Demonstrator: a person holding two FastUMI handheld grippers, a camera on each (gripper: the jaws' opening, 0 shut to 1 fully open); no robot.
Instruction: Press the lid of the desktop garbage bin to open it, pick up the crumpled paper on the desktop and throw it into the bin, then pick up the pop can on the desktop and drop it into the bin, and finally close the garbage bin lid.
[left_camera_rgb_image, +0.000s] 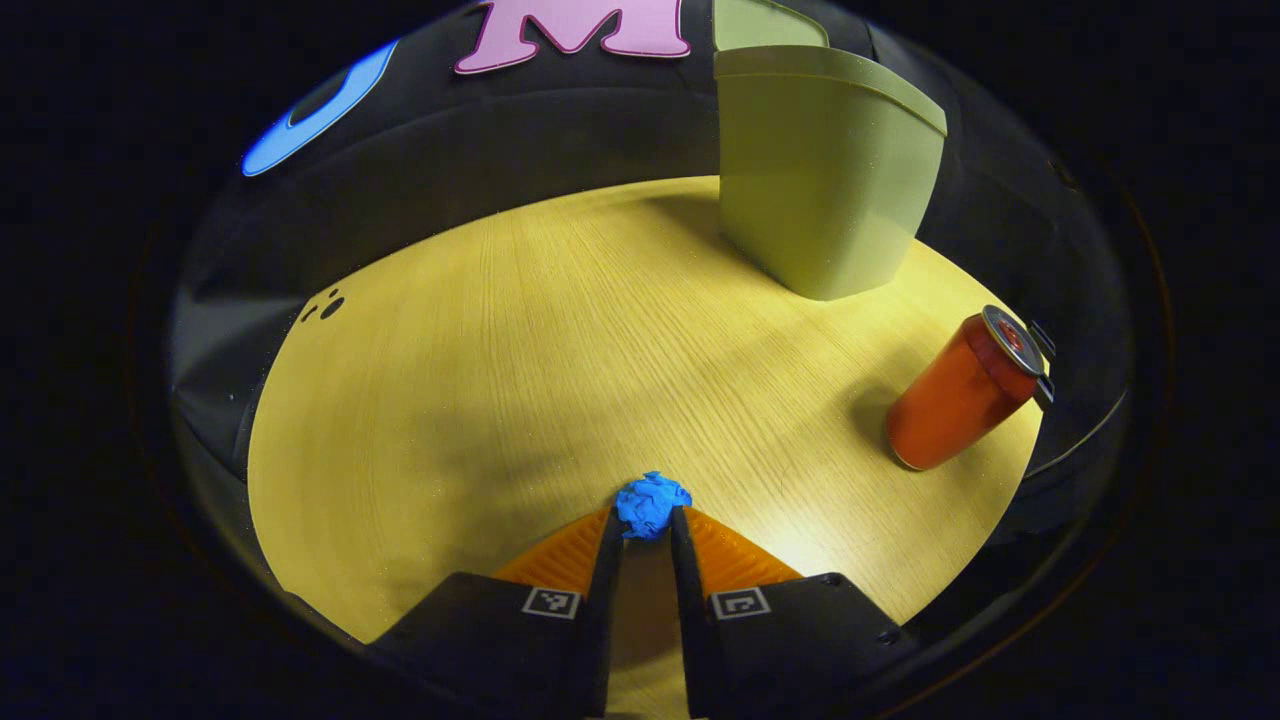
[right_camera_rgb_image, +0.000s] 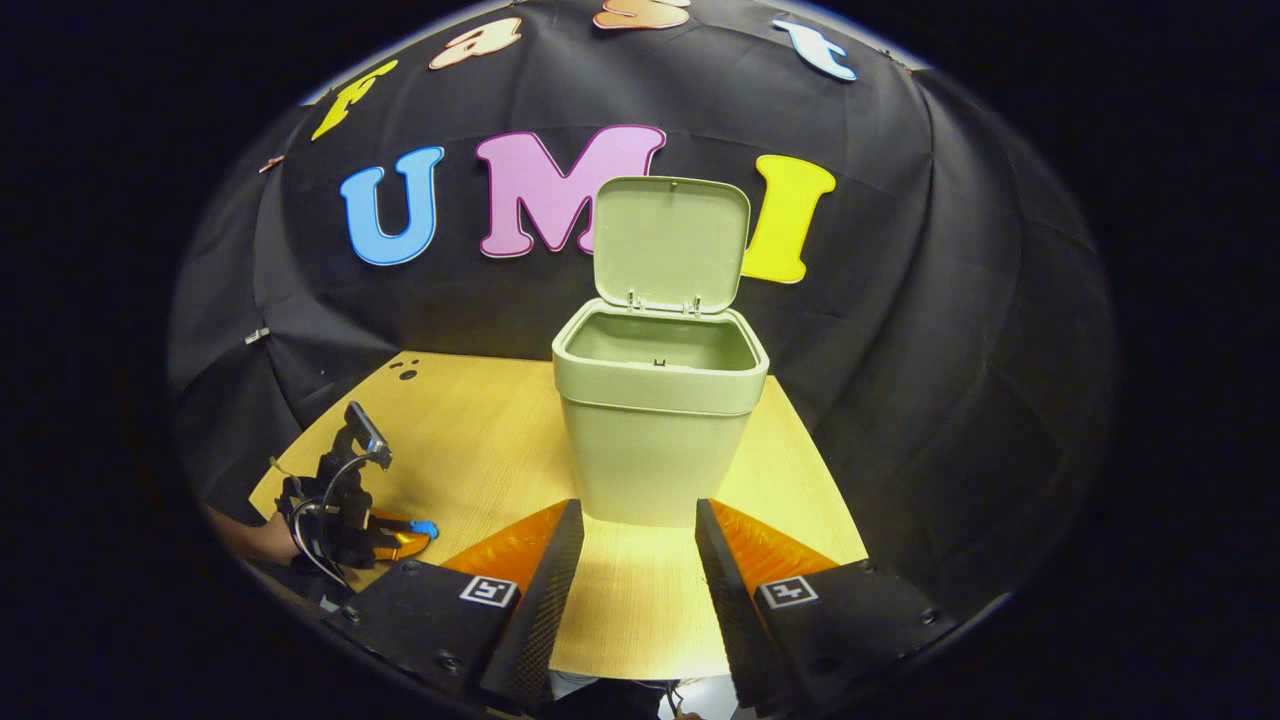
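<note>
my left gripper (left_camera_rgb_image: 646, 520) pinches one crumpled paper (left_camera_rgb_image: 652, 503); my right gripper (right_camera_rgb_image: 640, 518) spread; one bin (right_camera_rgb_image: 655, 425) open, one can (left_camera_rgb_image: 962, 390).

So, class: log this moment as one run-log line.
bin lid: open | left tool: shut on crumpled paper | right tool: open, facing bin | pop can: on desktop
</note>
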